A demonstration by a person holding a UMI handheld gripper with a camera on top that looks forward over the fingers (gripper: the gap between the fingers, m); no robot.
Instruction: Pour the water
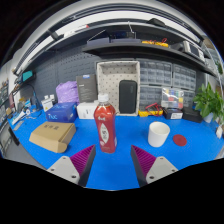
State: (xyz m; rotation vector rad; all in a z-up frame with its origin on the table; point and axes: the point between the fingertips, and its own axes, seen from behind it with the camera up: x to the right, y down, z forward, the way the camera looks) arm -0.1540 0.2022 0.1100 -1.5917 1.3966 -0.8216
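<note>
Just ahead of the open gripper (113, 160) stands a red bottle (105, 125), white cup (158, 133) beside

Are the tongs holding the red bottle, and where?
No, nothing is held. The tongs are open, and the red bottle stands on the blue table just ahead of them, untouched.

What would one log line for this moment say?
claw: open | red bottle: upright, just ahead of fingers, cap on | white cup: right of bottle | pour: not begun

The red bottle's (105, 126) label carries no readable text.
</note>
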